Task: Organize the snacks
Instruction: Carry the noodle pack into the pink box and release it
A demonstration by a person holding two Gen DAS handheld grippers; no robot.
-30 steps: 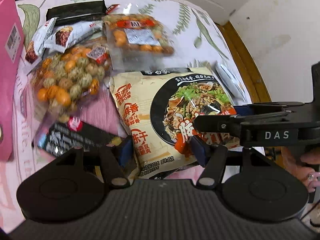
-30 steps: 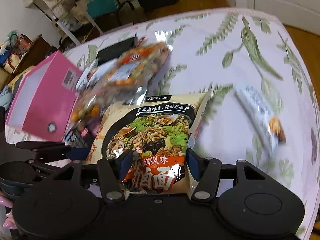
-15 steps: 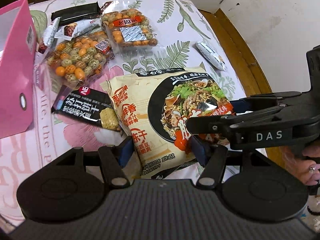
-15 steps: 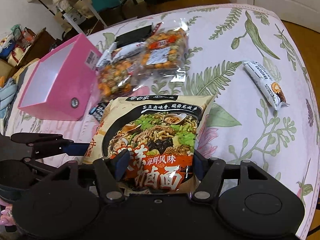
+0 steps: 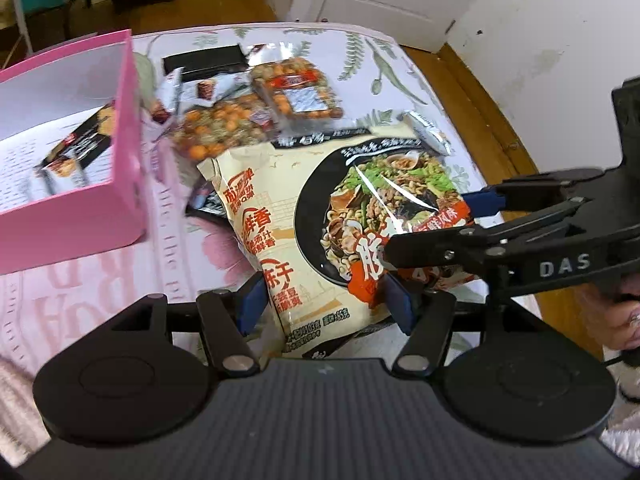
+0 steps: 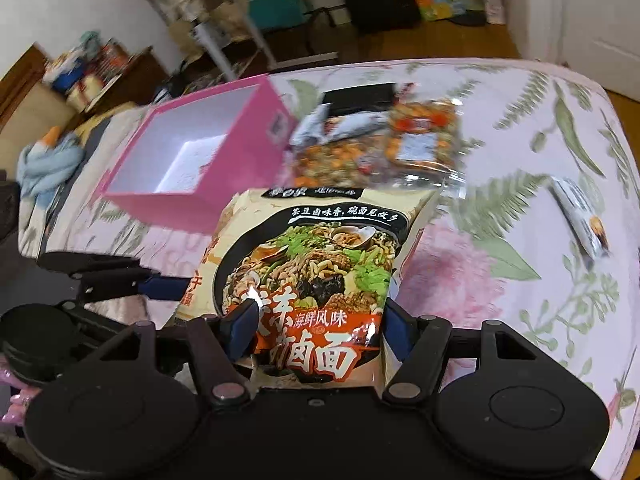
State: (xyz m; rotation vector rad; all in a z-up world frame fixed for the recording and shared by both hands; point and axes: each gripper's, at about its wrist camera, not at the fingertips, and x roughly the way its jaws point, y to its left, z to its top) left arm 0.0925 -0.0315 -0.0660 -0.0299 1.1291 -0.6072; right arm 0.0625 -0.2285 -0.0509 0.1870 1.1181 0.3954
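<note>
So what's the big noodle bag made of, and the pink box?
The noodle bag looks like thin, glossy plastic film: light glints off its creases and it bends between the tongs. The pink box looks like stiff matte cardboard, with flat walls, sharp corners and a plain white inside, though smooth plastic board can't be ruled out.

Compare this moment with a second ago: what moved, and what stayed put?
Both grippers, the left and the right, have raised the noodle packet off the table and carried it toward the pink box, which now shows its open inside. Both stayed clamped on the packet throughout. The nut bags and the small sachet lie where they were.
</note>
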